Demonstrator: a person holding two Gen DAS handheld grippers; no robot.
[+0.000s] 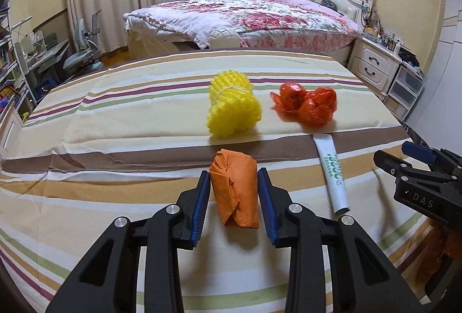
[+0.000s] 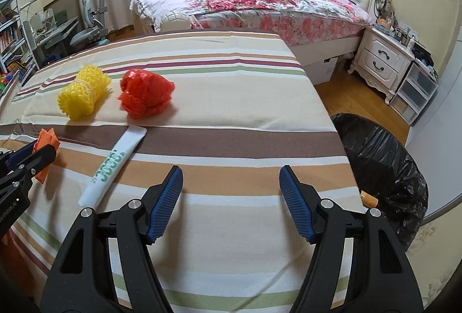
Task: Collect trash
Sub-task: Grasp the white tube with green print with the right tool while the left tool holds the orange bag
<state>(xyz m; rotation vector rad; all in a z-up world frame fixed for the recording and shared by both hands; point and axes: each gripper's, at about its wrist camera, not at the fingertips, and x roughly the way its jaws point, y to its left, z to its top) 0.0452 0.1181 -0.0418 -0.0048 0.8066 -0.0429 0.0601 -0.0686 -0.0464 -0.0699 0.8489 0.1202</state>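
The left gripper (image 1: 233, 180) has its jaws closed in on an orange paper wad (image 1: 235, 191), the blue pads (image 1: 200, 209) pressing its two sides, so the wad looks pinched and slightly raised off the striped cloth (image 1: 115, 122). The right gripper (image 2: 231, 197) hangs over bare cloth with its jaws spread wide and nothing between them. Still lying on the cloth are a yellow foam net (image 1: 232, 108), a red plastic bag (image 1: 306, 103) just beside it, and a white tube (image 1: 332, 171) nearer the grippers. A black bin bag (image 2: 384, 174) stands open on the floor past the right edge of the cloth. To do this step well, keep the squeeze steady, since crumpled paper can slip, carry the wad across above the tube without brushing it, and release only once it is over the bag's mouth. The free right gripper could take the tube meanwhile
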